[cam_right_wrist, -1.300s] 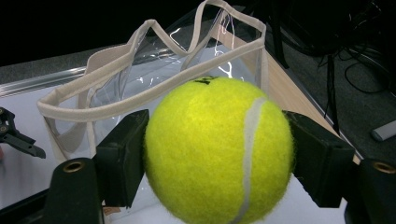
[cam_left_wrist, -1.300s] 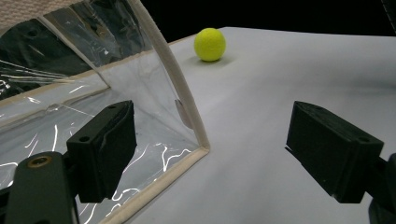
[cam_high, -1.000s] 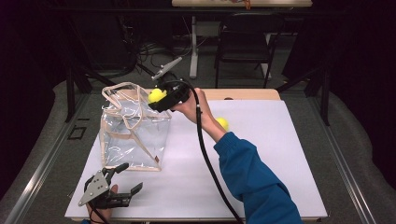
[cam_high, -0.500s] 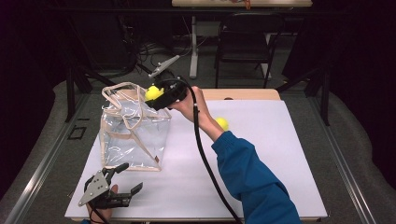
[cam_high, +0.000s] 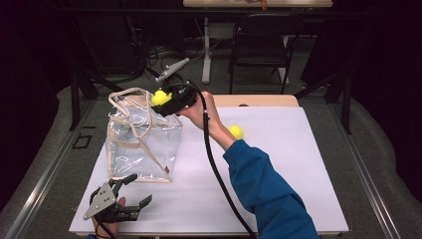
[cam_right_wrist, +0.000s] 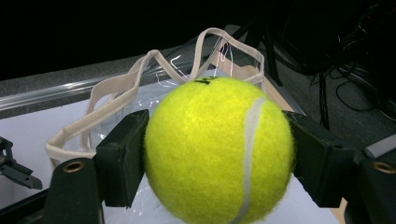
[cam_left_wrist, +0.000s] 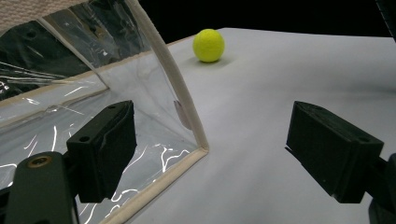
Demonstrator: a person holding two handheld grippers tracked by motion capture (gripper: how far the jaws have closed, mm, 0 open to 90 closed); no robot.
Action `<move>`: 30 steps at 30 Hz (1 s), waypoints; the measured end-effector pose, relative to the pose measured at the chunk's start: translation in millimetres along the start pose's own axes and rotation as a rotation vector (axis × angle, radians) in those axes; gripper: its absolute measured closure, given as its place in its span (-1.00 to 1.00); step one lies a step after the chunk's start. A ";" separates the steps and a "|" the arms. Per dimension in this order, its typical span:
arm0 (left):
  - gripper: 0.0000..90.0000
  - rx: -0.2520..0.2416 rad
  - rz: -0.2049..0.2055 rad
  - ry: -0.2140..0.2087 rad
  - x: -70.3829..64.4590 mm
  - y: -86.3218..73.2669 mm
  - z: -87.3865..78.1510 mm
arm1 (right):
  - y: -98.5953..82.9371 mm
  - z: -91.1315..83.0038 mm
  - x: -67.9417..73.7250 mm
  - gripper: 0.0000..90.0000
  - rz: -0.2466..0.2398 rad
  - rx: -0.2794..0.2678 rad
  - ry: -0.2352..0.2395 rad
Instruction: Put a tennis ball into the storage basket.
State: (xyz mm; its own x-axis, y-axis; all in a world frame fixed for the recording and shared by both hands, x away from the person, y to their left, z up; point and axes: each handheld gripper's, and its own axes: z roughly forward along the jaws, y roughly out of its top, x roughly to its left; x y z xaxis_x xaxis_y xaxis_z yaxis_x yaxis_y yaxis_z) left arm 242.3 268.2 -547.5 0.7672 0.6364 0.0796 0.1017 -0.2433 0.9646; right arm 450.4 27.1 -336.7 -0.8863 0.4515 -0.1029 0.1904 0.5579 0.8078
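A clear plastic tote bag (cam_high: 142, 144) with beige trim and handles stands on the white table (cam_high: 298, 169) at the left. My right gripper (cam_high: 164, 99) is shut on a yellow tennis ball (cam_right_wrist: 217, 149) and holds it over the bag's open top, above the handles (cam_right_wrist: 140, 79). A second tennis ball (cam_high: 236, 131) lies on the table behind the right forearm; it also appears as a ball (cam_left_wrist: 208, 45) beyond the bag's corner (cam_left_wrist: 187, 116). My left gripper (cam_high: 132, 191) rests open near the table's front left edge, its jaws wide apart and empty, in front of the bag.
A blue-sleeved forearm (cam_high: 263, 184) crosses the table's middle with a black cable (cam_high: 214, 159) trailing along it. A wooden board (cam_high: 259, 100) lies at the table's far edge. A black chair (cam_high: 259, 50) and cables stand beyond.
My right gripper has carried the tennis ball a little left, from beside the bag's rim to over its opening. The left gripper has stayed still.
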 end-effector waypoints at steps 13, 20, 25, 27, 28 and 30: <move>-0.65 -0.005 -0.004 0.000 0.0 0.0 -0.1 | 3.6 1.3 2.3 -0.41 -0.007 -0.025 -0.004; -0.65 -0.006 -0.002 0.000 0.1 0.1 -0.1 | 6.8 2.7 5.0 -0.41 -0.010 -0.040 -0.008; -0.65 -0.010 -0.004 0.000 0.8 0.0 -0.5 | 9.2 4.7 7.5 -0.41 -0.014 -0.050 -0.007; -0.65 -0.013 -0.004 0.002 0.8 0.1 -0.8 | 9.7 5.9 8.6 -0.41 -0.017 -0.051 -0.009; -0.65 -0.015 -0.001 0.000 0.6 0.4 -0.7 | 10.0 6.5 9.0 -0.41 -0.019 -0.053 -0.012; -0.65 -0.014 -0.003 -0.001 0.3 0.4 -0.5 | 10.3 7.0 9.6 -0.41 -0.016 -0.061 -0.013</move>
State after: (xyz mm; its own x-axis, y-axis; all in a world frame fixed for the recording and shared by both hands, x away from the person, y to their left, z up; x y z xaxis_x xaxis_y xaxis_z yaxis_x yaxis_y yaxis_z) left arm 242.3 268.7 -546.9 0.7674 0.6366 0.0765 0.0951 -0.2310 0.9683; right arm 446.8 42.1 -333.4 -0.8835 0.4519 -0.1233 0.1499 0.5220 0.8397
